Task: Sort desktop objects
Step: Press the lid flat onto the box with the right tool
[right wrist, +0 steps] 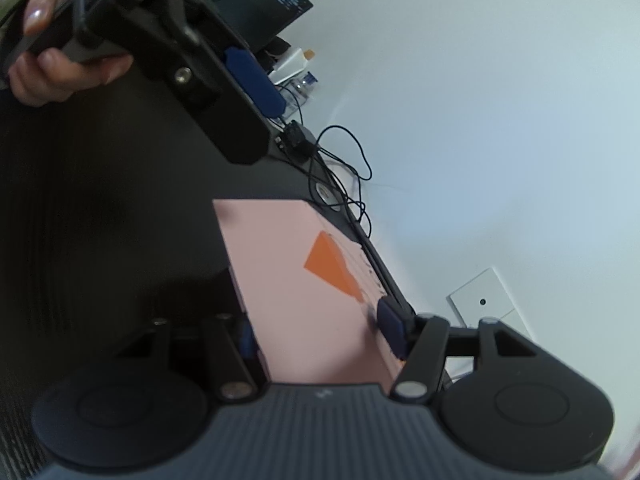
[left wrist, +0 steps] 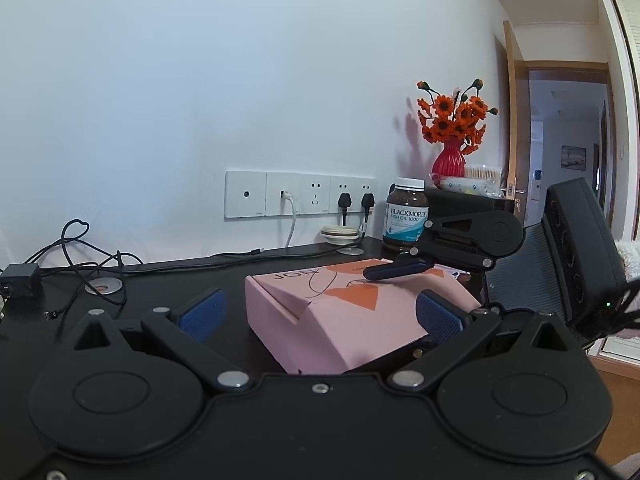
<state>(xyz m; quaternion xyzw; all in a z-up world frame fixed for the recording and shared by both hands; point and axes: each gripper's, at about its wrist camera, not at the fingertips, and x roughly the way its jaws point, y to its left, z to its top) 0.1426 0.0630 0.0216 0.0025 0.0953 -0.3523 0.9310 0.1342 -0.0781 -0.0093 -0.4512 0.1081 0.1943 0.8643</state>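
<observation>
A pink cardboard box (left wrist: 340,312) with orange shapes on its lid lies tilted over the black desk (left wrist: 168,280), its right end raised. My right gripper (right wrist: 320,334) is shut on the box (right wrist: 296,280), one blue pad on the lid and one under it. In the left wrist view its upper finger (left wrist: 396,270) lies across the lid. My left gripper (left wrist: 320,308) is open around the near end of the box. Its left pad (left wrist: 204,312) stands clear of the box, and its right pad (left wrist: 438,318) is right at the box's side. A hand (right wrist: 52,68) holds the left gripper.
A brown supplement bottle (left wrist: 406,216), a red vase of orange flowers (left wrist: 450,160) and a stack of small lids (left wrist: 340,234) stand at the back right. Loose cables (left wrist: 80,256) and a black adapter (left wrist: 20,280) lie at the left. A mesh chair (left wrist: 524,272) is right of the desk.
</observation>
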